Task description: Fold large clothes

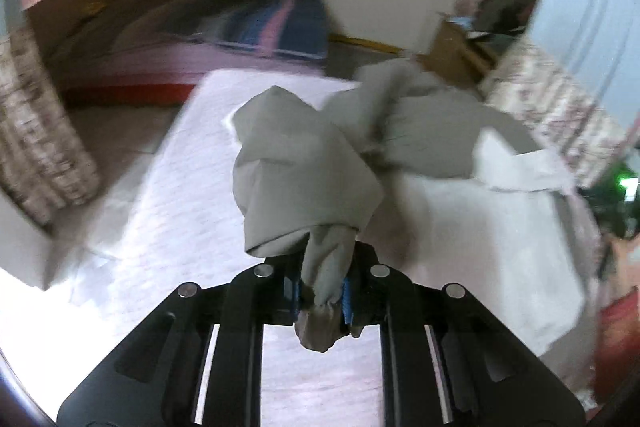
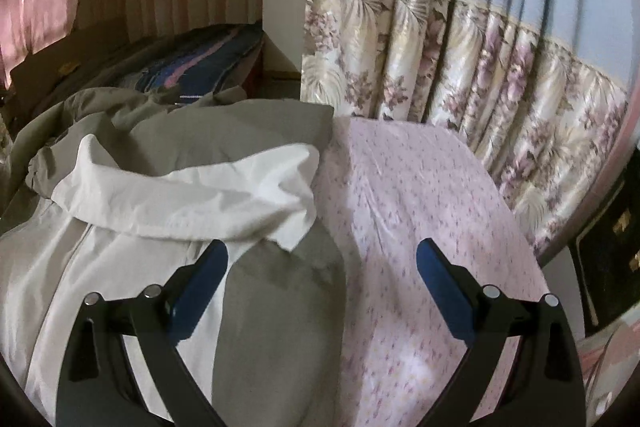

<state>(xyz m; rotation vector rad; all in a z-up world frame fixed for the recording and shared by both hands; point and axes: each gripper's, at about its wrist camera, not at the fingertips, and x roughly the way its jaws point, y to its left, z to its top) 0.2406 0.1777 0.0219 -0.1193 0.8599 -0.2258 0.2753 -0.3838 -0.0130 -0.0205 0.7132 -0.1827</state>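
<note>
A large grey garment with a white lining [image 1: 304,163] lies bunched on the pale pink floral bed sheet [image 1: 180,207]. My left gripper [image 1: 320,297] is shut on a grey cuffed end of it, which hangs lifted above the sheet, the cloth pinched between the blue pads [image 1: 347,301]. In the right wrist view the same garment [image 2: 260,131] shows its white collar or hem [image 2: 192,195] turned over. My right gripper [image 2: 322,255] hovers open just above the garment's edge where it meets the sheet [image 2: 420,207], with nothing between its fingers.
A floral curtain [image 2: 460,67] hangs close behind the bed's far right corner. A second bed with a striped blue and pink blanket [image 1: 248,23] stands beyond. A wooden cabinet [image 1: 460,51] is at the back. Dark furniture [image 2: 612,239] stands at the right.
</note>
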